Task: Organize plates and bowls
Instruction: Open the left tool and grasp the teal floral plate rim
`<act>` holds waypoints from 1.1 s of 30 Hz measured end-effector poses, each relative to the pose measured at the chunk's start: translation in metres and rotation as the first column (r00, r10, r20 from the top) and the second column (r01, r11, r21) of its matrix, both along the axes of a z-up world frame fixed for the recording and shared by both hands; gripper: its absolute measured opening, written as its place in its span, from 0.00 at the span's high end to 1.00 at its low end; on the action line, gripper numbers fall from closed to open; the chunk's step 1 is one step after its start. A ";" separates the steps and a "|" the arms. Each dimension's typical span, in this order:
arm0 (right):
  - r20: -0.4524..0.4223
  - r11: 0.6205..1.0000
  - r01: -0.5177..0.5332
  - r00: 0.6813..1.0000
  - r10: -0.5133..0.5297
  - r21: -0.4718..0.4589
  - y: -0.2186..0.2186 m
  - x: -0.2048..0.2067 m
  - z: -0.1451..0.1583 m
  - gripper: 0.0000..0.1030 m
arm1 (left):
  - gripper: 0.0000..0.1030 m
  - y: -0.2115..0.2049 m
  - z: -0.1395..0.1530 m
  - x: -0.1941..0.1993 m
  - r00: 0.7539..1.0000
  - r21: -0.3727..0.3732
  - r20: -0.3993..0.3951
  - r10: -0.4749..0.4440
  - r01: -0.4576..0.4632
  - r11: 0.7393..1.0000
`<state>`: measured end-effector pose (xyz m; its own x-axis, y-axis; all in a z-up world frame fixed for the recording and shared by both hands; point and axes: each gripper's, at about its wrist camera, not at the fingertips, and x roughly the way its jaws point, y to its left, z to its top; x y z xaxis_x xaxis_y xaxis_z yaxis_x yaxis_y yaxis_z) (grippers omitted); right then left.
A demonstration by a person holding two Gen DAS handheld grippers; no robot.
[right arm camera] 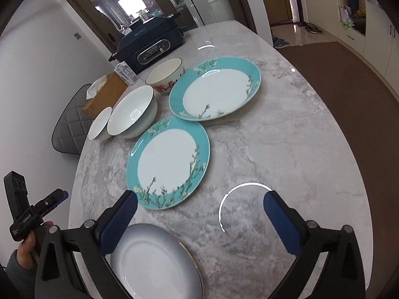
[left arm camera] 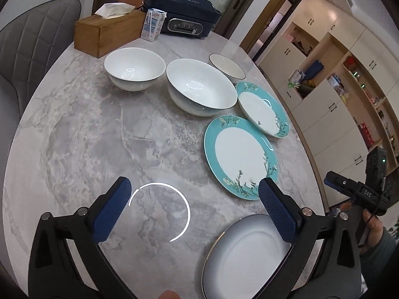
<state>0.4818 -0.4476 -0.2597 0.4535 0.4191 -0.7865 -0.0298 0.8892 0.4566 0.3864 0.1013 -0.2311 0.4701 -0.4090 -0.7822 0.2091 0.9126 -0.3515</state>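
At the counter's (left arm camera: pixel 99 129) far end — a wooden tissue box (left arm camera: pixel 107 33), a small carton (left arm camera: pixel 152 25), a dark blue cooker (left arm camera: pixel 184 17); beside it, a grey chair (left arm camera: pixel 30 49).

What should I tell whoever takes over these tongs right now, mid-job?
Left tongs: open, empty, above the marble table.
Right tongs: open, empty.
White plate: on the near table edge, under both tongs, untouched.
Two teal-rimmed plates, near and far, lie apart, unstacked.
Large white bowl, small white bowl and patterned bowl stand separately behind them.
Done: nothing is stacked.
Left: stack the plates, nest the bowls.
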 end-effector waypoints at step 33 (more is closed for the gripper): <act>-0.099 0.940 -0.287 0.946 0.308 0.184 0.033 0.118 -0.093 0.34 | 0.24 -0.116 -0.110 0.105 0.966 0.239 -0.251 -0.055 0.117 0.964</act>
<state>0.6002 -0.4145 -0.3524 0.1917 0.6484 -0.7368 -0.2148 0.7602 0.6131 0.4916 -0.0151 -0.3414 0.2272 -0.2167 -0.9494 0.2286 0.9596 -0.1643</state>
